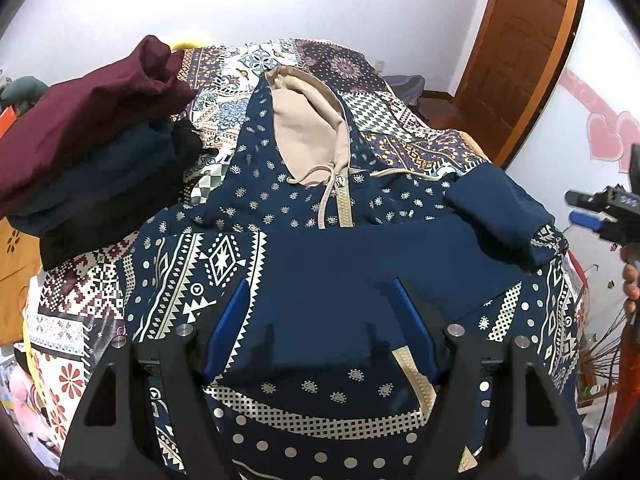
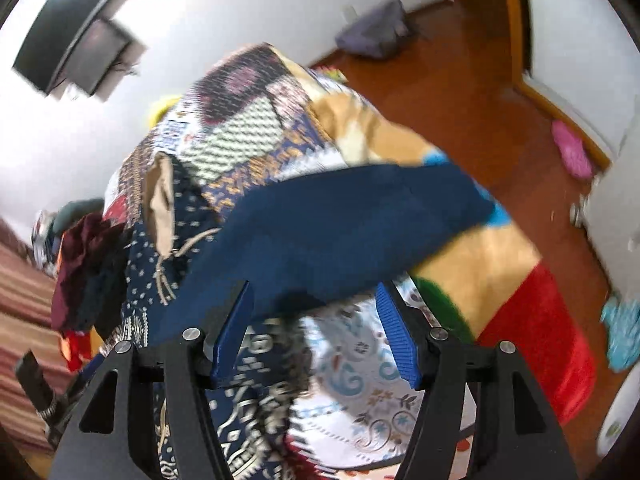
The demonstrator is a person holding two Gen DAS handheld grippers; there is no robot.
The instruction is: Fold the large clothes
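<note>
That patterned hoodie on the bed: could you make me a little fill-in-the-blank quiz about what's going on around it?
1. The hoodie has a hood lined in ____ fabric.
2. The folded clothes piled to its left are topped by a ____ garment.
3. The hoodie's plain blue sleeve lies folded across its ____.
4. The left gripper has ____ pads on its fingers.

Missing words: beige; maroon; front; blue
</note>
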